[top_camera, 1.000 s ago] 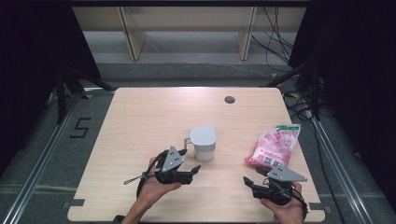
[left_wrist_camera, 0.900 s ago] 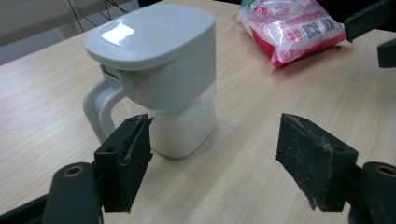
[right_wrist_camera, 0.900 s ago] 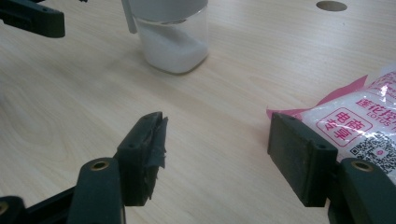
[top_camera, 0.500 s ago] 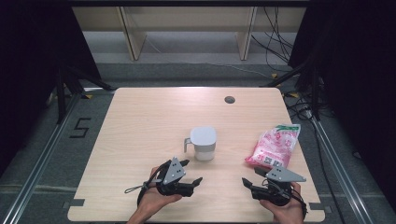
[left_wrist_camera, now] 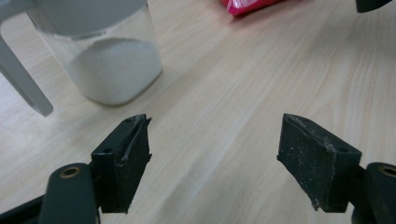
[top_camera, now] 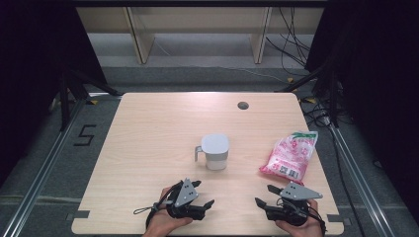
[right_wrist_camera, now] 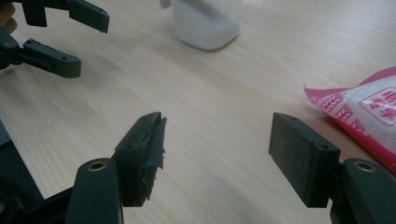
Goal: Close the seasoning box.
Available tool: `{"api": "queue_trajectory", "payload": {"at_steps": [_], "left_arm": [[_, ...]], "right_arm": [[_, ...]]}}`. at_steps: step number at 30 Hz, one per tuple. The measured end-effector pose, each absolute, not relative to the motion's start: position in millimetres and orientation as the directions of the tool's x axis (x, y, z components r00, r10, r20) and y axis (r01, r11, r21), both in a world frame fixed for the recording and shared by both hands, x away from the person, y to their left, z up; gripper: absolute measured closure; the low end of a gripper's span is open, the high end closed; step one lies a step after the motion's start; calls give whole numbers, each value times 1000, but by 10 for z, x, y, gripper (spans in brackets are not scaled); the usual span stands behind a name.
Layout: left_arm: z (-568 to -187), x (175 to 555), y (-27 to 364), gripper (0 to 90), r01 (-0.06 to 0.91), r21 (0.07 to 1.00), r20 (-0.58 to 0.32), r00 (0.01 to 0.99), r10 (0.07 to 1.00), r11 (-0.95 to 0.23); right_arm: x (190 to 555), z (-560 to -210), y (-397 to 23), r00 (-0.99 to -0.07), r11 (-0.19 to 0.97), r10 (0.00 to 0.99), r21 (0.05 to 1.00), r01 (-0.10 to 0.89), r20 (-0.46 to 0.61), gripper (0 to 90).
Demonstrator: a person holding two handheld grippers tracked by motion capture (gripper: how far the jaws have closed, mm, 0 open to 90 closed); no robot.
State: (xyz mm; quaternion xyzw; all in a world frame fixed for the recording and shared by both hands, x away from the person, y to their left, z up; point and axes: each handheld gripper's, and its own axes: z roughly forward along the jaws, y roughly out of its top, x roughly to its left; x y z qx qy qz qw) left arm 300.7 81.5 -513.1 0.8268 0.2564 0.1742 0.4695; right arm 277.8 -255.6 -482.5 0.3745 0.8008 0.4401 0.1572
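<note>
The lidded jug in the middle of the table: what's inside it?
Through the clear wall of the jug, the left gripper view shows a white powder or grains filling the lower part. The grey lid covers the top, so its surface from above is hidden.

Table (top_camera: pixel 148 148): pale wood-grain top, smooth with a soft sheen; you see the grain run lengthwise.
Jug (top_camera: pixel 215 152): clear plastic wall, a bit cloudy, with a matt grey plastic lid and handle; fine white powder inside.
Bag (top_camera: pixel 290 157): glossy pink plastic film, crinkled, near the right edge.
Left gripper (left_wrist_camera: pixel 215 154): matt black plastic; your pads look rough and frayed at the edge.
Right gripper (right_wrist_camera: pixel 217 156): matt black plastic, one pad's facing torn.
</note>
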Motion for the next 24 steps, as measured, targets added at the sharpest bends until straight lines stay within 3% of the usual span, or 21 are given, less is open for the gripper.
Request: {"api": "queue_trajectory", "payload": {"at_steps": [6, 9, 11, 19, 24], "left_arm": [[-5215, 2954, 878, 244, 287, 878, 7, 793, 609, -384], [-5217, 2938, 884, 241, 290, 882, -2, 790, 614, -370], [-5216, 2933, 893, 239, 290, 878, 3, 793, 609, -381], [-5203, 2926, 905, 238, 300, 879, -15, 794, 608, -370], [-5188, 2918, 901, 238, 302, 880, -23, 799, 600, -368]], "right_arm": [[2711, -4898, -2554, -701, 373, 709, 805, 461, 73, 332], [2639, -4905, -2533, -682, 368, 723, 777, 511, 106, 325], [2653, -4917, -2551, -708, 400, 703, 782, 477, 72, 322], [2622, -4930, -2521, -683, 386, 723, 760, 523, 102, 312], [2656, -4937, -2535, -703, 412, 708, 773, 483, 62, 310]]}}
